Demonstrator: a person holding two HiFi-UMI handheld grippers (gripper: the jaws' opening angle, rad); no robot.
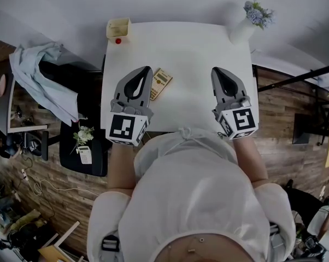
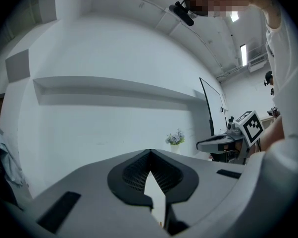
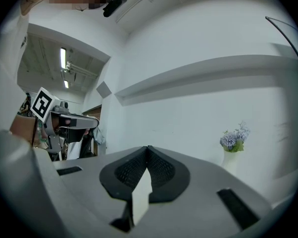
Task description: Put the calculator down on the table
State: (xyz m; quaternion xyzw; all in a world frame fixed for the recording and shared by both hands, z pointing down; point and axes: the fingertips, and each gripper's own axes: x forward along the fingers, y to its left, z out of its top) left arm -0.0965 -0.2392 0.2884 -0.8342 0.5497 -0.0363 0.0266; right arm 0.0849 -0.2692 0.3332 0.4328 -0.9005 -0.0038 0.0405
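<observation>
A tan calculator [image 1: 160,83] lies flat on the white table [image 1: 192,53], just right of my left gripper [image 1: 147,70], whose body hides its near left edge. The left gripper is held level over the table with its jaws meeting at the tip and nothing between them; in the left gripper view [image 2: 150,151] the calculator is out of sight. My right gripper [image 1: 216,71] hovers over the table's right part, also shut and empty, as the right gripper view [image 3: 148,148] shows. Each gripper appears in the other's view: the right gripper [image 2: 223,142], the left gripper [image 3: 72,120].
A beige box [image 1: 118,29] with a red item stands at the table's far left corner. A white vase of flowers [image 1: 246,26] stands at the far right corner. A black chair with a pale cloth [image 1: 41,72] and a small plant [image 1: 83,136] are left of the table.
</observation>
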